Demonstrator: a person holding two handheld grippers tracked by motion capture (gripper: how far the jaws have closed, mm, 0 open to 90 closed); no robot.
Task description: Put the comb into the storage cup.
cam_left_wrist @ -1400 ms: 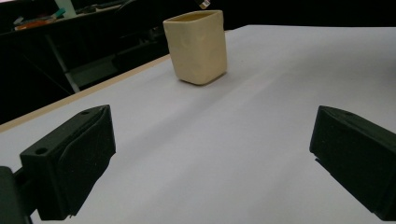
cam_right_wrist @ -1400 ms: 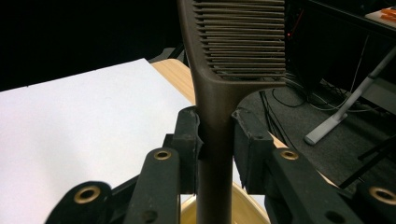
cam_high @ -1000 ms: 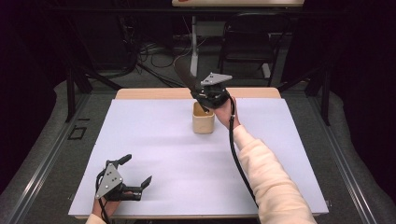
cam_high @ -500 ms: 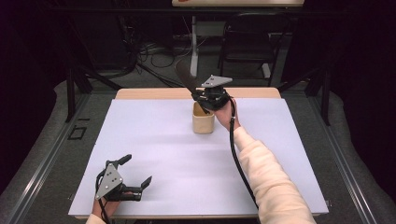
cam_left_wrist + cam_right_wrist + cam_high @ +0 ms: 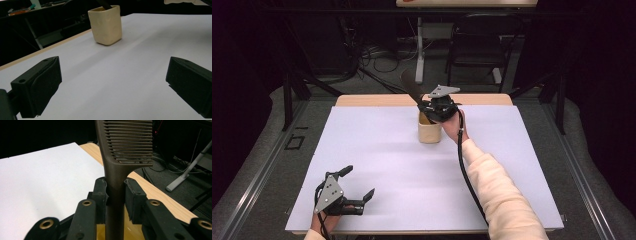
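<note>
A dark brown comb stands nearly upright, teeth end up, with my right gripper shut on its handle. In the right gripper view the pads press both sides of the comb, just below the teeth. Its lower end dips into the cream cup, whose yellowish inside shows under the jaws. My left gripper rests open at the table's near left corner, far from the cup. In the left gripper view nothing lies between its jaws, and the cup stands ahead.
A white sheet covers the table, with a wooden strip bare at the far edge. Behind the table are a black chair, cables and a stand leg on the floor.
My right gripper with the comb has sunk slightly over the cup. The left gripper has kept still.
</note>
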